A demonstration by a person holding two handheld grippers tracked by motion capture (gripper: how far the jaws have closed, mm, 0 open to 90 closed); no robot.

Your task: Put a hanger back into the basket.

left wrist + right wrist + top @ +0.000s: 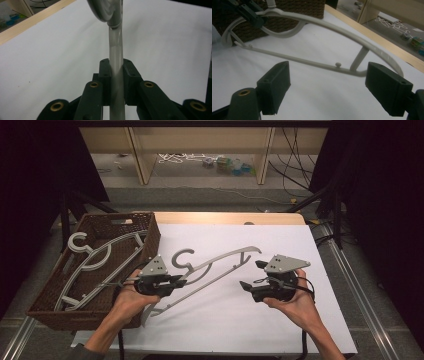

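In the high view, a grey hanger (215, 267) lies on the white sheet (260, 320) just right of the brown wicker basket (45, 307), its hook end nearest the basket. The left gripper (179, 280), held in the person's left hand (131, 296), sits against the basket's right wall and closes on the hanger just below the hook. The right gripper (252, 276), cupped in the right hand (295, 302), is well apart from the basket, near the hanger's far end and not touching it. More hangers (95, 262) lie inside the basket.

In the left gripper view, the two black jaws are clamped on the hanger (116, 62) with its neck pinched between them, and the blurred rounded piece at the top is probably the base of the hook.

In the right gripper view, the jaws stand wide apart with nothing between them; the hanger (332, 25) stretches away toward the basket (294, 7), where the left gripper (253, 16) clamps its far end
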